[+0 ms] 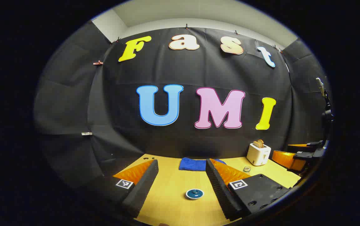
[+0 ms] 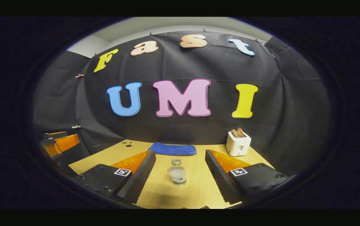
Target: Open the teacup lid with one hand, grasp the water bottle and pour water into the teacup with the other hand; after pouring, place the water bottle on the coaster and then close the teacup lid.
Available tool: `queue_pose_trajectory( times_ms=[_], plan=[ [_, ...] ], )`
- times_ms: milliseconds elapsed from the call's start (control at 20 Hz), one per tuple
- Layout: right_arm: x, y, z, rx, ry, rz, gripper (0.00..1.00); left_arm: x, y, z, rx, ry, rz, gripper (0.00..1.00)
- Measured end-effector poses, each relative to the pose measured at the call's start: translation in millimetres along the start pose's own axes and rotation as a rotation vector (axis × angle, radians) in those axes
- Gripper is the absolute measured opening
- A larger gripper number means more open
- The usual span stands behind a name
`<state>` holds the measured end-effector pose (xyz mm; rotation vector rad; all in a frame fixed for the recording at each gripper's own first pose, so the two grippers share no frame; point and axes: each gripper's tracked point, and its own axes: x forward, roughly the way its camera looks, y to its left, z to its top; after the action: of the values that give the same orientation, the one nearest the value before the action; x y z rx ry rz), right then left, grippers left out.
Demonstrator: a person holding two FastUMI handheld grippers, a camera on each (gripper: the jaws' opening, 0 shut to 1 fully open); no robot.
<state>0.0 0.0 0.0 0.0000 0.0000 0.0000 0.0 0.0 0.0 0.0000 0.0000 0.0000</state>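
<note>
A round dark teal teacup lid [image 1: 194, 194] with a small knob and a pale rim sits on the wooden table [image 1: 170, 201]. It lies low between the fingers of my left gripper [image 1: 181, 162], which is open and apart from it. The cup under the lid is hidden from this angle. A small clear water bottle [image 2: 177, 172], uncapped and partly full, stands upright between the wide-apart fingers of my right gripper [image 2: 180, 152], which is open and not touching it. The bottle's top [image 1: 246, 169] peeks past the left gripper's right finger.
A folded blue cloth [image 2: 172, 149] lies at the table's far edge by the black wall. A white toaster [image 2: 238, 143] with toast stands at the back right. The other gripper shows at the right edge [image 1: 299, 155] of the left gripper view and at the left edge [image 2: 57, 143] of the right gripper view.
</note>
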Motion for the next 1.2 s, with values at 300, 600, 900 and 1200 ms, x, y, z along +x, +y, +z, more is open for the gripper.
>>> queue_pose_trajectory(
  times_ms=[300, 600, 900, 1200],
  plan=[
    [16, -19, -18, -0.027, -0.003, -0.001, 0.98, 19, -22, -36, 0.026, 0.074, -0.052, 0.95],
    [34, -10, -36, -0.013, 0.032, 0.049, 0.98, 39, -30, -84, 0.034, 0.184, -0.078, 0.95],
    [48, -4, -67, -0.004, 0.102, 0.085, 0.98, 77, -29, -120, 0.054, 0.233, -0.083, 0.95],
    [60, -11, -102, -0.016, 0.159, 0.075, 0.98, 119, -31, -183, 0.086, 0.299, -0.107, 0.86]
  ],
)
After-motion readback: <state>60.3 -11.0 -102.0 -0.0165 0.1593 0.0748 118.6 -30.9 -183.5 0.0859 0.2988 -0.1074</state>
